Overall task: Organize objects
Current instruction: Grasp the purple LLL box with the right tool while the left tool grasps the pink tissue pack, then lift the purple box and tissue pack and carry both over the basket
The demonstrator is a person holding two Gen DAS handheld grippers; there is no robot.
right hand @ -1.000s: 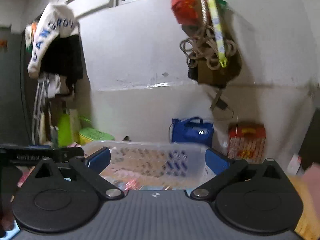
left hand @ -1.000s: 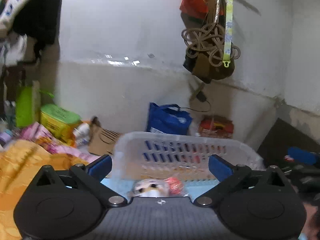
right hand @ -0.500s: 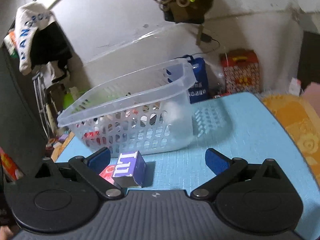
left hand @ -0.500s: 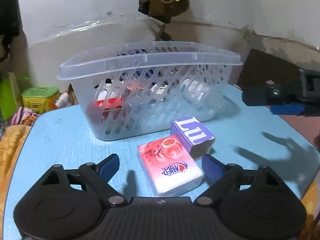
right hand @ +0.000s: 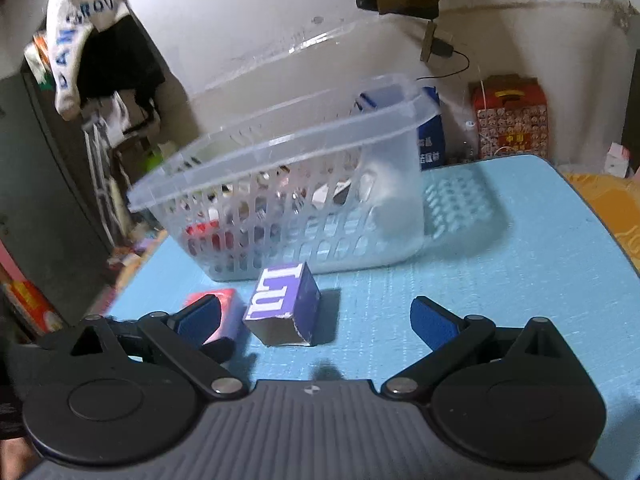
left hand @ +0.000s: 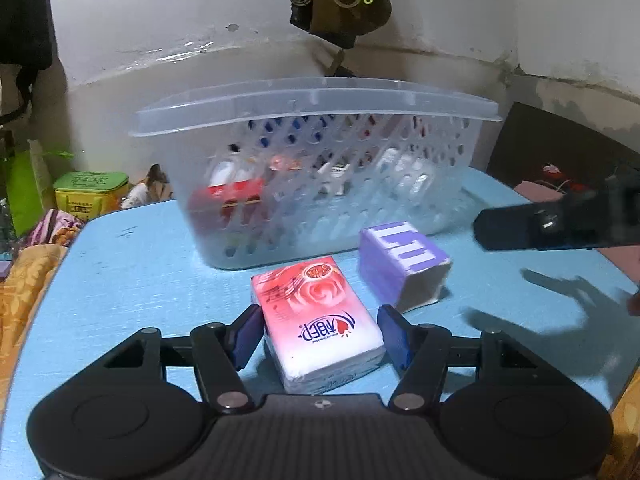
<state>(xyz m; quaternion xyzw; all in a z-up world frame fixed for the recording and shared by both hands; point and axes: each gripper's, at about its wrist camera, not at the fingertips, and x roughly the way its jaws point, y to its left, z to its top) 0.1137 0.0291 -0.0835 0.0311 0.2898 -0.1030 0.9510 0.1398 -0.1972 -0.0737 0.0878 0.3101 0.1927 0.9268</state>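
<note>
Left gripper (left hand: 318,334): fingers part-closed either side of pink tissue pack (left hand: 316,316); pad contact unclear. Right gripper (right hand: 316,320): fingers wide, purple box (right hand: 284,306) between, nearer left finger. Basket (left hand: 316,100) beyond fingertips; contents blurred.

Left gripper (left hand: 318,338) low and level, fingers (left hand: 244,338) partly closed. Right gripper (right hand: 316,322) low, fingers (right hand: 432,322) spread wide, holding nothing.

pink tissue pack (left hand: 318,316) and purple box (left hand: 402,264) lie before slotted basket (left hand: 320,168).
</note>
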